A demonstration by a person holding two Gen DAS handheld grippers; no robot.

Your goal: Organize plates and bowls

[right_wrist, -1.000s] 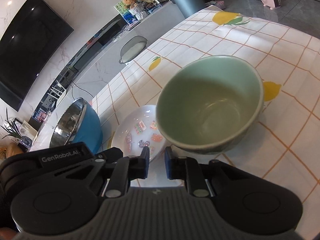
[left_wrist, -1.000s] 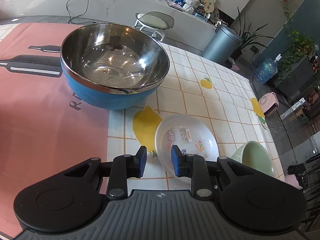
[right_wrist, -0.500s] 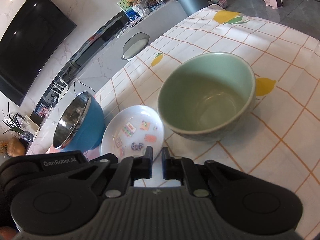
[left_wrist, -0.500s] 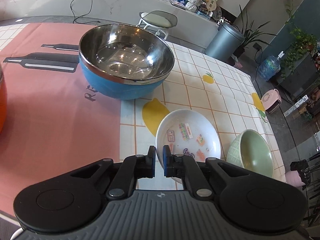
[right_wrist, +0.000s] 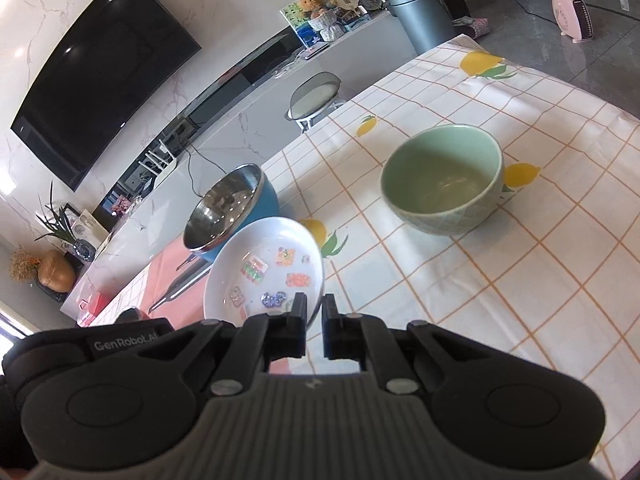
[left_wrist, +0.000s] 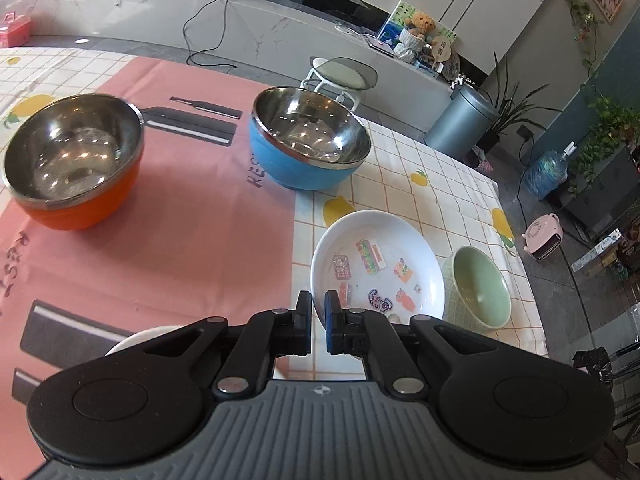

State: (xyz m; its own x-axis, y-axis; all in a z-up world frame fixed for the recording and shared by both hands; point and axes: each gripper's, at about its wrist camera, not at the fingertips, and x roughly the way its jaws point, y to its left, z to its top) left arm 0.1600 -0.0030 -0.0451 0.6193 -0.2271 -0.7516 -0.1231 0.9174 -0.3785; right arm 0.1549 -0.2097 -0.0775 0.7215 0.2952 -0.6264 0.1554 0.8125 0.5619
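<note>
Both the left gripper (left_wrist: 318,322) and right gripper (right_wrist: 314,326) are pinching the near rim of the white plate (left_wrist: 376,264) with jaws nearly closed, tilting it above the surface beside the green bowl (right_wrist: 442,180), probably for stacking elsewhere.

The left claw (left_wrist: 318,312) covers the near rim of the white plate (left_wrist: 380,256), a pale round thing (left_wrist: 136,340) behind its body is mostly hidden and unidentifiable, the plate's stickers are too small to read, and the right-wrist view shows only a sliver of the pink mat (right_wrist: 160,276).
</note>
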